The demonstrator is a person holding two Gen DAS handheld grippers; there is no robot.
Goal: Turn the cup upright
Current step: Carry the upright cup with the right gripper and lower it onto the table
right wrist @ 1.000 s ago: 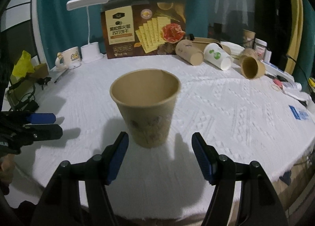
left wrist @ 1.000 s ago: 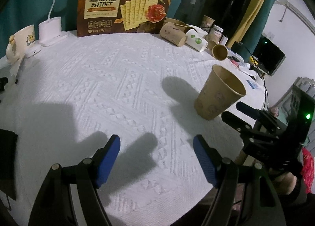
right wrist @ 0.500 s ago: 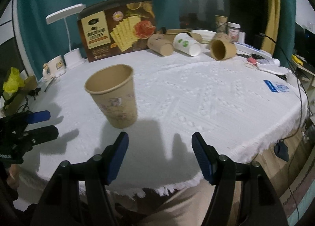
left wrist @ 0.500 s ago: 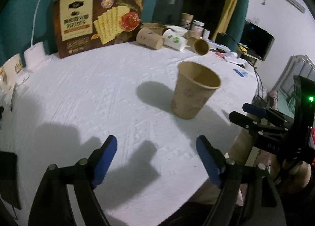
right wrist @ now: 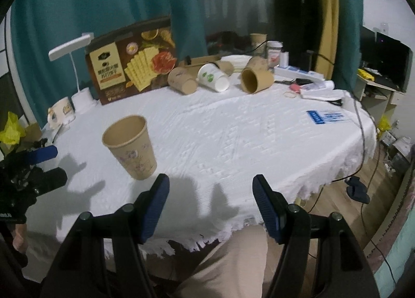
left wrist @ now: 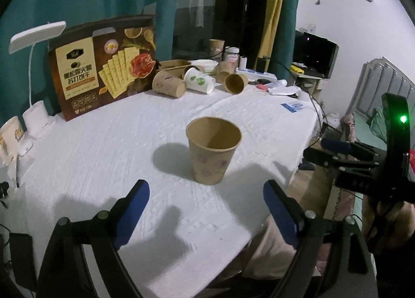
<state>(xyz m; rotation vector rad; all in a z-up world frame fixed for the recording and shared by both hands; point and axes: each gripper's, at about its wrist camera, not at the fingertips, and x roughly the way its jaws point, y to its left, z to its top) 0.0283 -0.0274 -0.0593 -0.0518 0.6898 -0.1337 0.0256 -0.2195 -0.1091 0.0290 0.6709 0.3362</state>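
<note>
A brown paper cup [left wrist: 212,151] with a faint flower print stands upright, mouth up, on the white tablecloth [left wrist: 103,147]; it also shows in the right wrist view [right wrist: 131,146]. My left gripper [left wrist: 206,209] is open and empty, held back from the cup near the table's front edge. My right gripper [right wrist: 210,206] is open and empty, above the table's fringe, to the right of the cup and apart from it. Each gripper shows in the other's view: the right one [left wrist: 337,150] and the left one [right wrist: 39,165].
At the back lie several paper cups on their sides [right wrist: 255,78], a white cup with green print [right wrist: 214,77], a cracker box [right wrist: 132,62], a white desk lamp [right wrist: 72,49] and a mug [right wrist: 61,112]. A blue card [right wrist: 325,117] and cables lie right.
Both grippers have pulled back and up from the cup. The cup stands in the same spot; it now looks smaller and farther in both views.
</note>
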